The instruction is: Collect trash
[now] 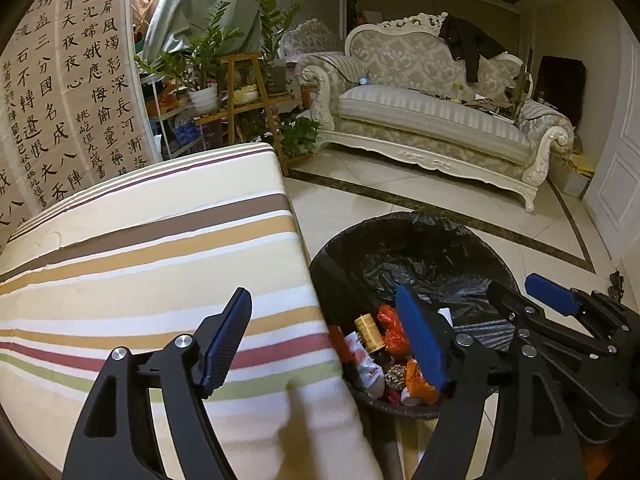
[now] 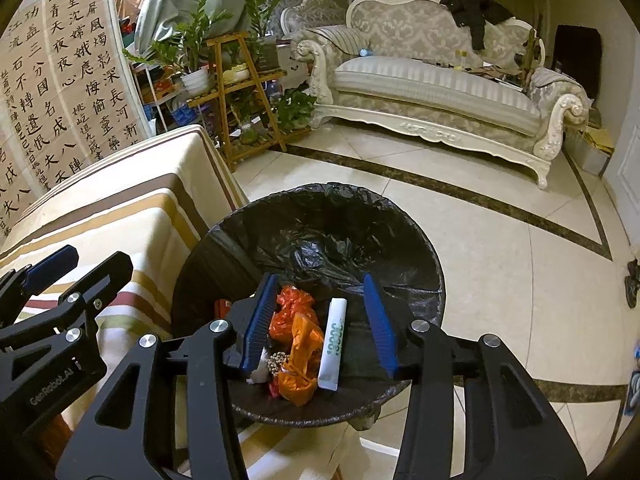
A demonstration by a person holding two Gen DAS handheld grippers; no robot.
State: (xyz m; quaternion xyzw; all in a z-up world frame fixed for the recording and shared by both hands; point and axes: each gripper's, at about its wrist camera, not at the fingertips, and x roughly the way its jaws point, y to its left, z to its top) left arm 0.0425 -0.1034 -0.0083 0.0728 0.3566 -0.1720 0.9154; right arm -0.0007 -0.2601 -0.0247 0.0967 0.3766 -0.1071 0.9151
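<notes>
Both claws held wide, nothing between the blue pads. Our right claw (image 2: 322, 326) hangs over the round bin lined with black plastic (image 2: 320, 216); our left claw (image 1: 326, 340) straddles the bin rim and the striped cloth worktop (image 1: 152, 264). Trash lies inside the bin: orange crumpled wrappers (image 2: 298, 344), white tube (image 2: 334, 344), gold can (image 1: 370, 332). We judge the drop step finished; next calls for finding any remaining litter, none visible on the worktop.
</notes>
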